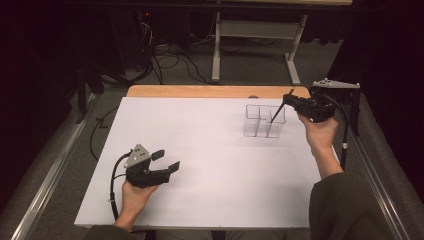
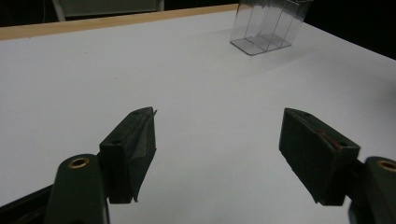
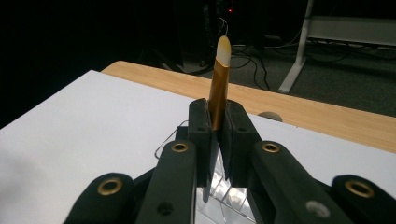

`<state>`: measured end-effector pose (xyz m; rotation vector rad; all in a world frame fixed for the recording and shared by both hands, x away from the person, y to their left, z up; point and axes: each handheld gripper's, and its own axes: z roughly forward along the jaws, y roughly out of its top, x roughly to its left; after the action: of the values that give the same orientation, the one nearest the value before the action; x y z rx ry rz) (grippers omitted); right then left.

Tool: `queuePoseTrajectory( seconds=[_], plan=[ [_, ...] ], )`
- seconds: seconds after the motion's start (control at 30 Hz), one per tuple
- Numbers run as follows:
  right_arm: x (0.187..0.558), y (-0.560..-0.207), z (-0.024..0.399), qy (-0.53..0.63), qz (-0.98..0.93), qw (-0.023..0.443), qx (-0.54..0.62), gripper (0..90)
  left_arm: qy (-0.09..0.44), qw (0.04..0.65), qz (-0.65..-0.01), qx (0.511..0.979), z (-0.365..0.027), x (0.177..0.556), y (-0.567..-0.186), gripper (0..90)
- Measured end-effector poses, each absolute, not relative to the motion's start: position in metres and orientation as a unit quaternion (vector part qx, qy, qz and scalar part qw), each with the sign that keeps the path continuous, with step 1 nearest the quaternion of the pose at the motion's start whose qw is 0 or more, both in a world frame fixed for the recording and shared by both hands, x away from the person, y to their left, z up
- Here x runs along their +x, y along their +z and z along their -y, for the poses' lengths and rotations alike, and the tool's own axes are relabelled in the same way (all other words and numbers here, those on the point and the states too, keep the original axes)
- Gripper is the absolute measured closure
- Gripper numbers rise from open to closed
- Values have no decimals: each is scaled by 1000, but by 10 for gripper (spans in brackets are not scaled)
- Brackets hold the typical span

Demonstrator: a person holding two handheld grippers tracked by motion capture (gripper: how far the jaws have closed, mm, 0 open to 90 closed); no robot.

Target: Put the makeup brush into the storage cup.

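A clear plastic box point(image 1: 257, 127) divided into several compartments stands at the far right of the white tabletop point(image 1: 200, 145); its wall also shows in the left gripper view point(image 2: 268, 28) and below the jaws in the right gripper view point(image 3: 226, 203). My right gripper point(image 1: 291, 100) hovers over the box, shut on a thin gold stick point(image 3: 219, 79) with a pale tip. The stick point(image 1: 276, 114) slants down with its lower end in or just above one of the compartments. Near the front left, my left gripper point(image 1: 167, 161) rests low over the table. Its jaws point(image 2: 218, 114) stand wide apart with nothing between them.
A wooden strip point(image 1: 215, 91) runs along the table's far edge. Beyond it, a white desk frame point(image 1: 217, 45) and cables point(image 1: 172, 60) stand on the floor. Metal rails point(image 1: 47, 180) flank the table on both sides.
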<state>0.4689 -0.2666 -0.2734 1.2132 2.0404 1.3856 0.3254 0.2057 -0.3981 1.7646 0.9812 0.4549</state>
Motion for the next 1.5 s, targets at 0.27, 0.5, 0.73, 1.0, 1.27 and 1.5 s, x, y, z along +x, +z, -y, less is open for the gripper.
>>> queuePoseTrajectory(
  seconds=[0.27, 0.5, 0.73, 1.0, 1.27, 1.5],
  plan=[
    [475, -277, 262, 487, -727, 203, 440, 854, 189, 510, -408, 733, -206, 325, -398, 276],
    [478, -278, 260, 480, -725, 215, 445, 854, 189, 511, -406, 733, -205, 325, -398, 273],
    [480, -281, 257, 473, -730, 216, 444, 852, 193, 508, -407, 735, -205, 325, -398, 272],
    [482, -284, 250, 463, -737, 212, 444, 851, 193, 507, -407, 735, -205, 325, -398, 272],
    [486, -290, 248, 449, -745, 211, 445, 847, 192, 509, -407, 734, -205, 325, -398, 272],
    [488, -294, 245, 432, -739, 230, 462, 498, 189, 512, -407, 733, -205, 325, -398, 270]
  ],
)
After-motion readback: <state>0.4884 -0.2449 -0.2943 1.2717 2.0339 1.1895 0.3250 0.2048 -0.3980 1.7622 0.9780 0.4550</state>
